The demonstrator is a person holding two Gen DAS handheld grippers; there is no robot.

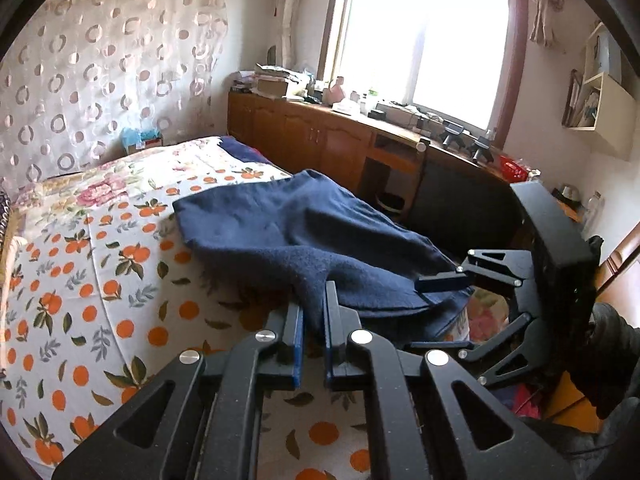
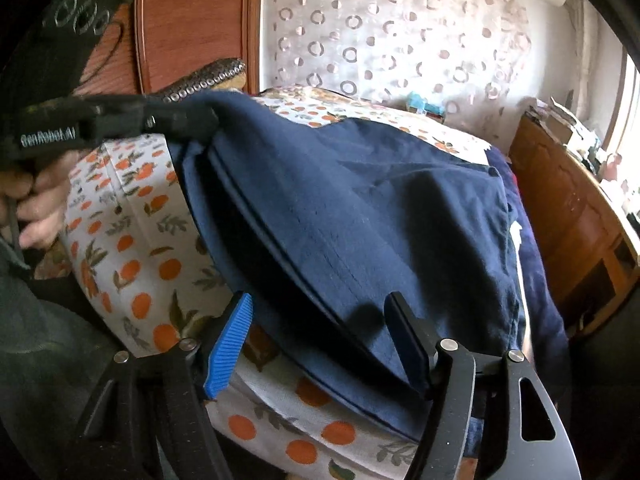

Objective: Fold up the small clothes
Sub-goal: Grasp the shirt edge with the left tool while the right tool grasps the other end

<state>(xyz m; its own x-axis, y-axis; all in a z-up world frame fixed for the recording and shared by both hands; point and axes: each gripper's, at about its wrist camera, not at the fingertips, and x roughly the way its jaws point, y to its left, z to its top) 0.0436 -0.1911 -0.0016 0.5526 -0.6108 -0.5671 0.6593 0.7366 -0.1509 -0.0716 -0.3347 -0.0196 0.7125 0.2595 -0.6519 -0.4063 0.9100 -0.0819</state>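
While the left gripper (image 1: 314, 324) pinches the navy garment (image 1: 304, 232), its long axis follows the bed (image 1: 100, 280) edge; the right gripper (image 2: 324, 344) gapes wide around its hem.

A bed sheet (image 1: 100, 280) printed with oranges and leaves covers the bed, beside a floral quilt (image 1: 92, 188) toward the wall. A sheer curtain (image 1: 100, 60) with ring patterns hangs behind the bed. Wooden cabinets (image 1: 304, 136) run under a bright window (image 1: 424, 40), their top crowded with papers and small items. A red basket (image 1: 513, 168) sits near the window's right end, below a cream wall shelf (image 1: 600, 92).
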